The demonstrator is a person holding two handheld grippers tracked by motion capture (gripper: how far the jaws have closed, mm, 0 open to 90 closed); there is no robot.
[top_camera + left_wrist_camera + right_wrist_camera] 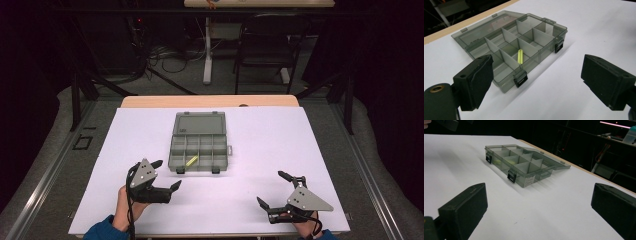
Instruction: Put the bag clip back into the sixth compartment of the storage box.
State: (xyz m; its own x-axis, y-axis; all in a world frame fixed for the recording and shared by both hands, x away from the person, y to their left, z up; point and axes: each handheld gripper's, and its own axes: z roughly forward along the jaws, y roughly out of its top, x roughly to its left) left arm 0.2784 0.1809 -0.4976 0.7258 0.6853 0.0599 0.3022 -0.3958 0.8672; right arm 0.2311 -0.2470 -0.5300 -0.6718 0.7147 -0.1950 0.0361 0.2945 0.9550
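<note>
Holding our left gripper (166, 174) and right gripper (272, 189) empty with jaws spread wide, we see the smoky-grey translucent plastic compartment box (198, 148) mid-table on the white sheet (280, 135), lid flat open, a thin yellow-green stick (519, 56) in one front compartment.

Open white surface (250, 195) on all sides of the translucent grey plastic compartment box (198, 146), lid laid flat behind. Wide bare stretch between the box's black front latches (520, 79) and both sets of jaws. Upright dividers inside, hemming in a thin yellow-green stick (519, 56).
</note>
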